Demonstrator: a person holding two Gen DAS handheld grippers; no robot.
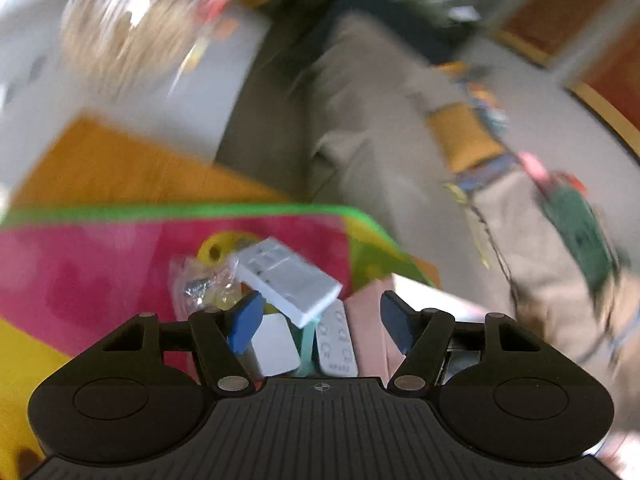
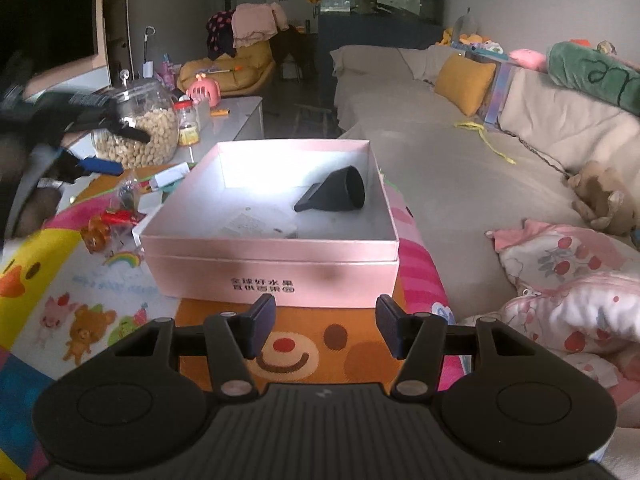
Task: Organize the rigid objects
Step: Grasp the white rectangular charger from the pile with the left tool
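Note:
In the right wrist view an open pink box (image 2: 272, 268) stands on a colourful play mat (image 2: 72, 312) and holds a black funnel-shaped nozzle (image 2: 336, 194). My right gripper (image 2: 326, 326) is open and empty, just in front of the box. To the box's left lies a small pile of loose items (image 2: 120, 212). My left gripper (image 2: 102, 148) shows above that pile. In the blurred left wrist view my left gripper (image 1: 320, 320) is open over a white rectangular pack (image 1: 288, 280), a blister pack (image 1: 336, 344), a white square piece (image 1: 276, 346) and a clear bag (image 1: 200, 284).
A beige sofa (image 2: 440, 160) with a yellow cushion (image 2: 464, 82) runs along the right. A floral blanket (image 2: 560, 280) lies at the right front. A glass jar of nuts (image 2: 140, 128) and a small bottle (image 2: 188, 124) stand on a white table behind the pile.

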